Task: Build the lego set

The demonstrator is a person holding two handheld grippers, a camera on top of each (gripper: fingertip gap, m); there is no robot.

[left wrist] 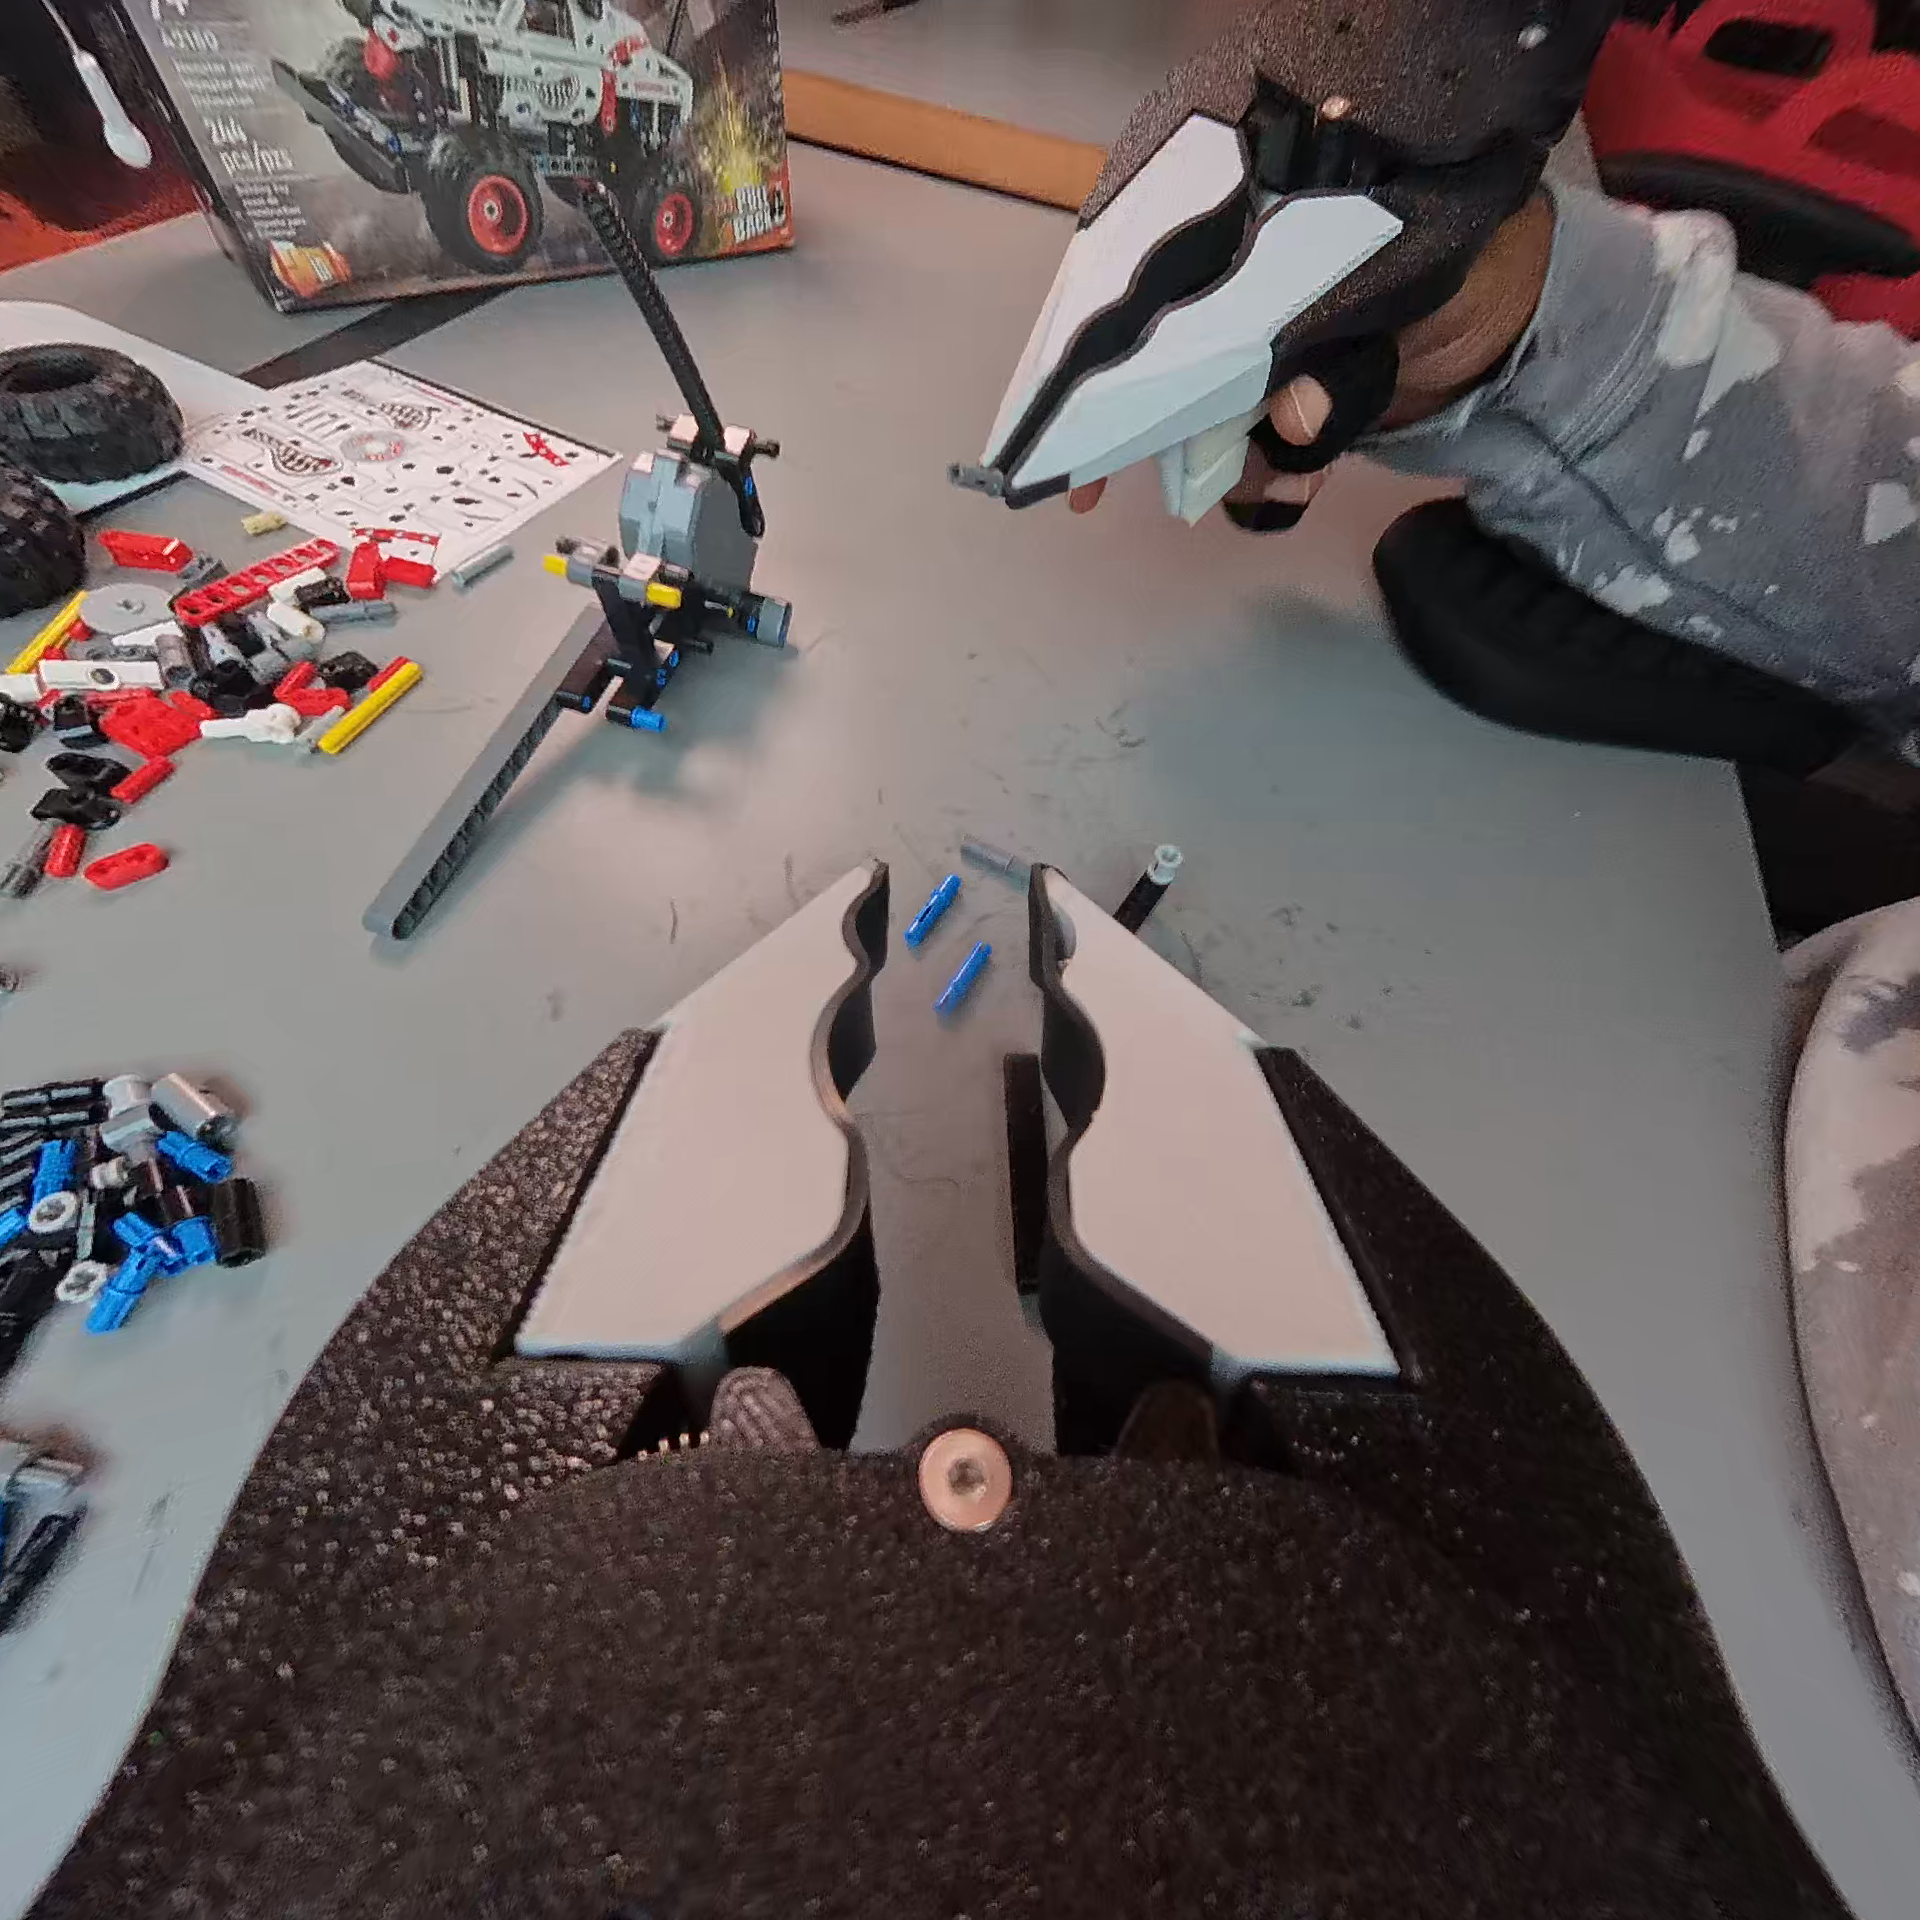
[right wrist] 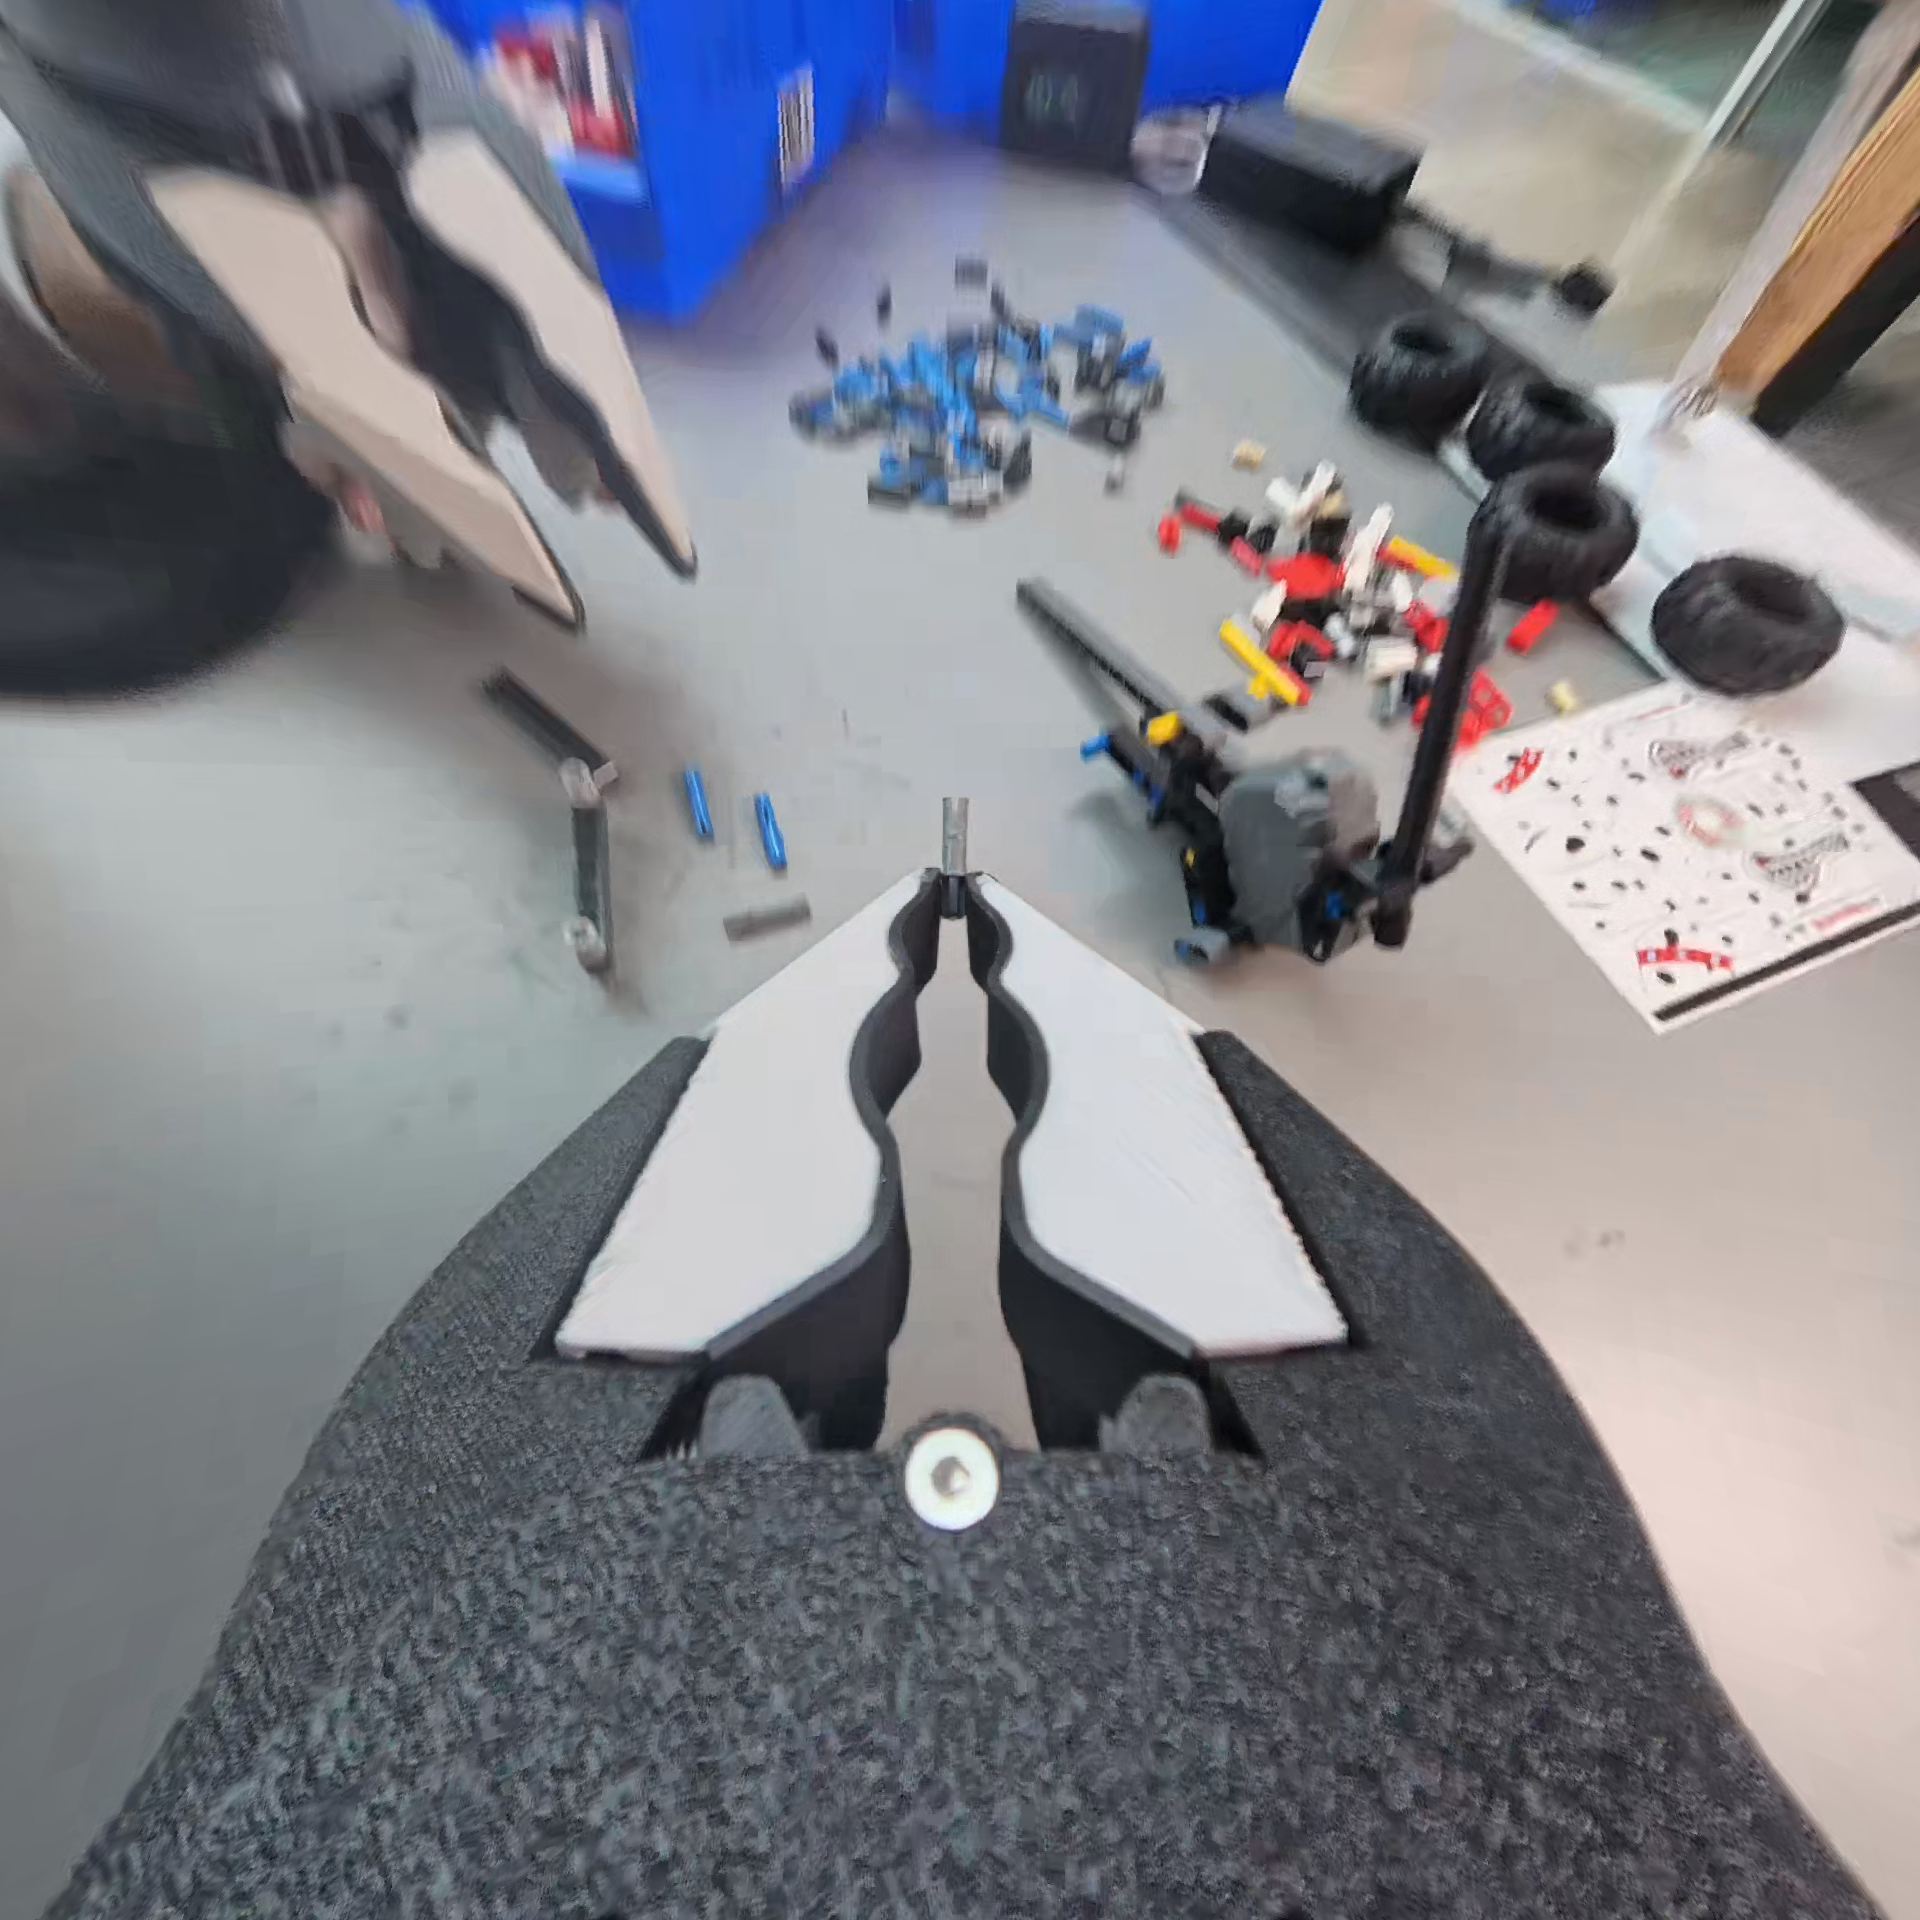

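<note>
My left gripper [left wrist: 961, 873] is open and hovers low over the grey table, with two blue pins [left wrist: 932, 911] lying between its fingers. A grey pin [left wrist: 987, 857] and a black bent beam [left wrist: 1143, 894] lie just beyond its tips. My right gripper [right wrist: 951, 883] is shut on a small grey pin [right wrist: 954, 831] and holds it above the table. It also shows in the left wrist view [left wrist: 997, 486], raised at the upper right. The part-built grey and black model [left wrist: 675, 540] stands at centre left, with a long grey beam [left wrist: 488, 790] and an upright black beam attached.
Piles of loose parts lie at the left: red, white and yellow ones [left wrist: 208, 665], blue and black ones [left wrist: 125, 1195]. A sticker sheet [left wrist: 395, 457], black tyres [left wrist: 83, 416] and the set's box [left wrist: 468, 135] are behind. A person's sleeve [left wrist: 1662, 468] rests at the right table edge. One gripper's finger ends stand about 12 cm off the other's.
</note>
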